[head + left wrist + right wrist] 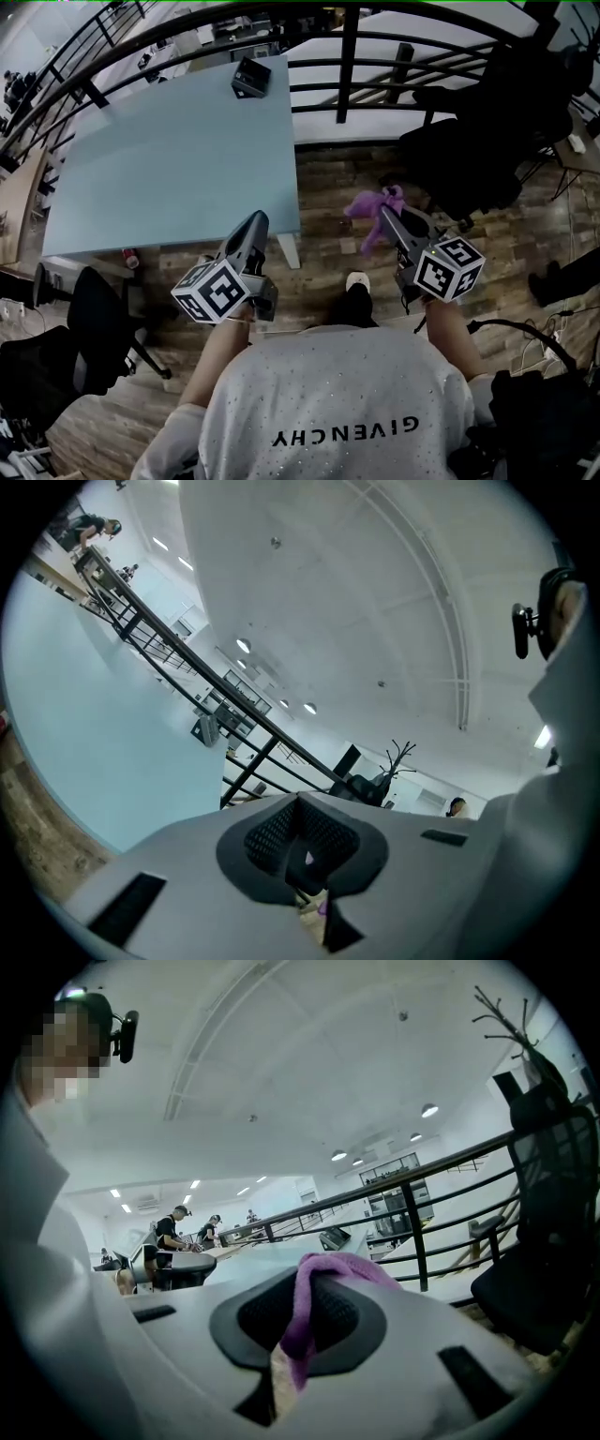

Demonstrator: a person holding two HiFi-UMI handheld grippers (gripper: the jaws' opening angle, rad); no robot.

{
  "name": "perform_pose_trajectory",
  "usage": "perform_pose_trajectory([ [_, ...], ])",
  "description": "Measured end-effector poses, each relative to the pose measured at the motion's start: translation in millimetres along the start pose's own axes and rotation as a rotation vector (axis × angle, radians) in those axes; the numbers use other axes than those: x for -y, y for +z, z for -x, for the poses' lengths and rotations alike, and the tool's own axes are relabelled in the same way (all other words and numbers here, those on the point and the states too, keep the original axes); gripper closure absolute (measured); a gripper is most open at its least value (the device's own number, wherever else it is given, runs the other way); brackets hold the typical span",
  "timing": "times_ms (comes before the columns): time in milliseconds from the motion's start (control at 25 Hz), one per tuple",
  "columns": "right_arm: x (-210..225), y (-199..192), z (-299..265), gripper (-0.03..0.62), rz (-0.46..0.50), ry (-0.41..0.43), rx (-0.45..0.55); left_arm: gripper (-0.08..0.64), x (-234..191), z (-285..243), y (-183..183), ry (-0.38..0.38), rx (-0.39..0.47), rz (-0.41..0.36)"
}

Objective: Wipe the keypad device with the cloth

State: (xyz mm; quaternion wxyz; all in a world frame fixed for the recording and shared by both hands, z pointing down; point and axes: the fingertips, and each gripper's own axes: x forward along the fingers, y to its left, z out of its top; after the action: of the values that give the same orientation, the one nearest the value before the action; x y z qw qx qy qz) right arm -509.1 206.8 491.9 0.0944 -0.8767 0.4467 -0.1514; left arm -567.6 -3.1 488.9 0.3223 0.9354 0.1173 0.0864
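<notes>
1. Keypad device [251, 77]: a small dark box that sits near the far edge of the pale blue bench [178, 150], close to the black railing [347, 56]. Nothing touches it, and both grippers are well apart from it.
2. The person stands back from the bench on the wooden floor [328, 258], with both grippers held out in front of the body and short of the bench's near edge.
3. The right gripper [388, 212] has its jaws closed on the purple cloth [371, 206]. In the right gripper view a fold of the cloth runs between the pads and bunches over the tips.
4. The left gripper [255, 223] has its jaws pressed together with nothing between them, and points roughly toward the bench.
5. Progress, as a judgement: the cloth is in hand, so that part is done, but no wiping has begun, since the cloth is nowhere near the keypad device.
6. What is left looks like the whole approach and the wipe itself: carry the cloth across the bench to the device, perhaps steady the box with the empty gripper, and rub its keyed face.
</notes>
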Motion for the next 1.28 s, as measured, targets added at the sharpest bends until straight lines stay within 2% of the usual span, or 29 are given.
perform_pose_trajectory([
  [120, 31, 14, -15, 0.568, -0.004, 0.002, -0.003, 0.557, 3, -32, -1, 0.014, 0.003, 0.016],
  [280, 78, 44, -44, 0.568, -0.001, 0.044, -0.008, 0.557, 14, -90, 3, 0.033, -0.032, -0.014],
  [400, 121, 63, -63, 0.568, 0.007, 0.063, -0.026, 0.557, 27, -140, 10, 0.019, -0.043, -0.035],
  [560, 177, 94, -83, 0.568, 0.002, 0.1, -0.006, 0.557, 50, -203, 32, -0.043, 0.042, -0.052],
  [680, 208, 116, -93, 0.568, -0.008, 0.128, 0.01, 0.557, 62, -242, 40, -0.062, 0.057, -0.064],
  [960, 260, 142, -104, 0.568, 0.069, 0.178, -0.011, 0.557, 59, -309, 32, -0.002, 0.048, -0.038],
  [1080, 273, 144, -111, 0.568, 0.065, 0.185, -0.023, 0.557, 56, -325, 33, 0.016, 0.067, 0.0],
  [1280, 286, 142, -130, 0.568, 0.046, 0.208, -0.043, 0.557, 44, -343, 32, 0.055, 0.036, -0.025],
])
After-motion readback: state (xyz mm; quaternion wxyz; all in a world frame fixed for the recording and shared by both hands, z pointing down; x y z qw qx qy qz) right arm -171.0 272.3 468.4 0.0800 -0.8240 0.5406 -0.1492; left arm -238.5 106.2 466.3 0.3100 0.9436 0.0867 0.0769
